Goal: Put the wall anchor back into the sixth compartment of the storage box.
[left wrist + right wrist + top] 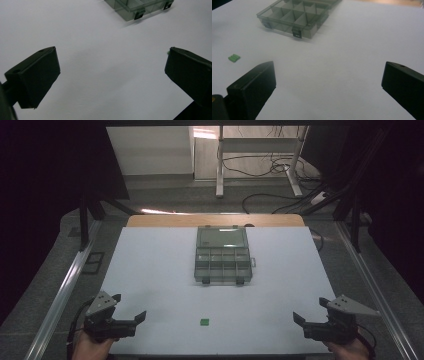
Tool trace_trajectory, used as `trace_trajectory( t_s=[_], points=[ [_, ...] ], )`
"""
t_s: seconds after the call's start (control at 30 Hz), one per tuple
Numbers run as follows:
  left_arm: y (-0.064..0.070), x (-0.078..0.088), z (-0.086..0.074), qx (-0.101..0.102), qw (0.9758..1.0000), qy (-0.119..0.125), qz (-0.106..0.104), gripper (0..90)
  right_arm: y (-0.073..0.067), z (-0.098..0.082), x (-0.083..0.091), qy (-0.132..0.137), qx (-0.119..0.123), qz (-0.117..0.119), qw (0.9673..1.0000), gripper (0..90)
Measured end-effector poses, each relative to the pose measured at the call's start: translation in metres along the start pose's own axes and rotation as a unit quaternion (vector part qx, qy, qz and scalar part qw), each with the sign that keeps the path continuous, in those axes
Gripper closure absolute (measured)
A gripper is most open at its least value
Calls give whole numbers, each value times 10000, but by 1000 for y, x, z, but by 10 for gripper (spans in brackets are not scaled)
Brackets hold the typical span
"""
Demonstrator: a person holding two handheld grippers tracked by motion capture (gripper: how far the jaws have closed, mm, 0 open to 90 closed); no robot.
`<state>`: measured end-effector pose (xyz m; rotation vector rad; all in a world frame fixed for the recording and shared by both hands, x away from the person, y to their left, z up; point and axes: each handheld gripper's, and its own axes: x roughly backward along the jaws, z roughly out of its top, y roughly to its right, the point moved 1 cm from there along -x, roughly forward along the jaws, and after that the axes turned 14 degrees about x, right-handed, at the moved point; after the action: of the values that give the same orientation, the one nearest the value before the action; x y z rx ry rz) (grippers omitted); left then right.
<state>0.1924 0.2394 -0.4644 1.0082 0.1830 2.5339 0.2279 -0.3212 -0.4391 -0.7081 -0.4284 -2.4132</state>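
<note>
two grippers rest at the near corners of the white counter (150,270), and both stand released with nothing between their fingers: the left gripper (131,319) at the near left, the right gripper (299,318) at the near right, each pointing inward. between them, close to the near edge, lies a small green ribbed block (204,322), alone on the bare surface. it sits somewhat nearer the left gripper than the right, so the left hand looks the better placed to reach it, sweeping to its right. in the right gripper view the green block (234,57) lies ahead and left of the fingers, its ridges running roughly along that camera's line of sight; its long axis is hard to tell at this size. farther back, at the middle of the counter, a clear compartment organizer box (222,265) stands open, its lid folded away from the person and its latches facing the near side; its cells look empty, well apart from the block.
</note>
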Motion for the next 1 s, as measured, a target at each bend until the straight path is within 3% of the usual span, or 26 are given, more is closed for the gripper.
trace_trajectory(
  t_s=[0.07,0.2,0.4,0.7,0.83,1.0],
  points=[
    [-1,0,0,14,10000,-4,-31,8,2,0,-1,24,-101,77,9999,0],
    [-4,2,-1,165,9998,30,-60,15,1,1,0,28,-48,41,10000,0],
    [-2,2,-1,77,9999,0,-73,28,0,1,-1,-25,2,26,10000,0],
    [-5,0,0,185,9997,-47,-167,30,0,1,-3,-83,22,80,9999,0],
    [-4,-2,1,51,10000,-13,-68,14,-2,2,-3,-68,124,125,9998,0],
    [2,-7,8,61,9997,-121,-209,9,-3,2,-3,-101,149,130,9998,0]
  ],
)
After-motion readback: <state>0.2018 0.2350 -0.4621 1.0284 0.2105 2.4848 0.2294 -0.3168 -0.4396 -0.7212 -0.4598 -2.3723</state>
